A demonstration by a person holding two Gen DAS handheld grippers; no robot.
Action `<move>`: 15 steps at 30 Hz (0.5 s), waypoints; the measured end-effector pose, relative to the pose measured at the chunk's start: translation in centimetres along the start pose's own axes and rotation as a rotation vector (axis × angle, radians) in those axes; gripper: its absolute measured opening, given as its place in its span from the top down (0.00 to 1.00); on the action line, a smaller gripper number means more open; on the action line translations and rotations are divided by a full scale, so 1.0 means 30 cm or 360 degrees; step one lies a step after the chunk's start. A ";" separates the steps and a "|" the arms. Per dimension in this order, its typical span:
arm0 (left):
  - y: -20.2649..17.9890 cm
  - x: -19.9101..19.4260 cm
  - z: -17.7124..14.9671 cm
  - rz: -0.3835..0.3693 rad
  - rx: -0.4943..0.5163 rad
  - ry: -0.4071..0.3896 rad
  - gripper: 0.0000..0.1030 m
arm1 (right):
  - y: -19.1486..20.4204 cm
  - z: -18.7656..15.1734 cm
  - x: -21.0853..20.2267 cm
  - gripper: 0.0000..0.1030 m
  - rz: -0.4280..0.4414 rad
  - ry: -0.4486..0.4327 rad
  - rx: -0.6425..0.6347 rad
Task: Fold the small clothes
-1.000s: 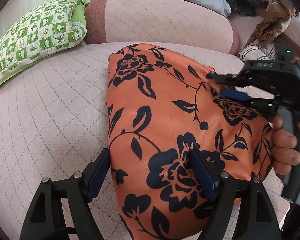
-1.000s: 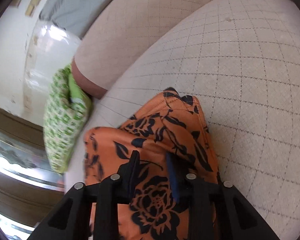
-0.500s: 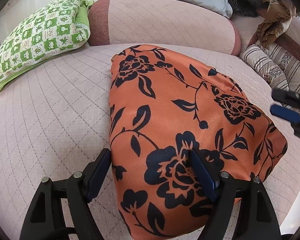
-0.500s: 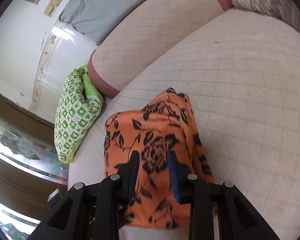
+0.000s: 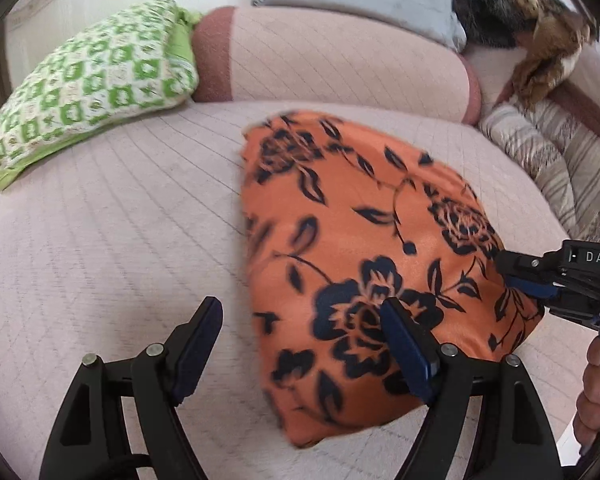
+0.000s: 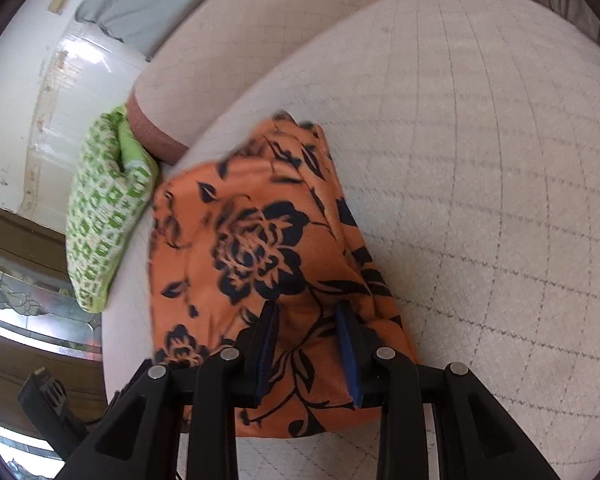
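Folded orange floral garment [image 5: 364,264] flat on the quilted cushion [image 5: 112,240], satin-sheened, printed with dark roses and leaves, outline a rounded wedge, blurred along its left edge. Left gripper [image 5: 304,344] spread wide, clasping nothing: right finger over the cloth's near portion, left finger over bare quilting just outside the left fold. Broad open cushion to the left of that claw, bounded far off by a green checkered pillow [image 5: 88,80] and a pink bolster [image 5: 332,64]. Right gripper [image 6: 308,344] parted about halfway, straddling the cloth [image 6: 252,248] near its right-hand edge, nothing clamped. Plenty of bare diamond-stitched surface [image 6: 480,200] to the right of that claw. Striped fabric [image 5: 556,160] beyond the far corner.
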State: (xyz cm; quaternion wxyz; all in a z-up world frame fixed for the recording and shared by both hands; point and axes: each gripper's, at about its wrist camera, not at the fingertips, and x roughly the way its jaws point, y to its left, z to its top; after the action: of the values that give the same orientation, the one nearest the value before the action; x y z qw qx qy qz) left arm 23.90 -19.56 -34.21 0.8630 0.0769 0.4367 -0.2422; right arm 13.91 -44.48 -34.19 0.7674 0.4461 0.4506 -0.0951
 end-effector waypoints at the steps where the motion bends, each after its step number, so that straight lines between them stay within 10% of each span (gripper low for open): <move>1: 0.019 -0.017 0.005 0.0012 -0.0020 -0.0024 0.20 | 0.017 0.002 -0.023 0.67 0.0025 -0.0050 -0.0031; 6: 0.105 0.017 0.024 0.0203 -0.0119 0.0023 0.20 | 0.098 -0.004 -0.044 0.67 0.0190 -0.0150 -0.0139; 10: 0.093 0.080 0.006 0.0247 -0.0103 0.0119 0.20 | 0.113 -0.002 0.114 0.67 0.0039 0.0090 -0.0110; 15: 0.058 0.065 0.019 0.0295 -0.0015 0.0095 0.20 | 0.172 0.042 0.090 0.68 0.0081 0.0012 -0.0172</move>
State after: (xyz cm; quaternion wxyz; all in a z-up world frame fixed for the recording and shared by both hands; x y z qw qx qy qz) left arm 26.13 -18.93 -35.53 0.8687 0.1200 0.4544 -0.1568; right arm 19.04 -41.74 -32.95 0.7908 0.4158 0.4465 -0.0494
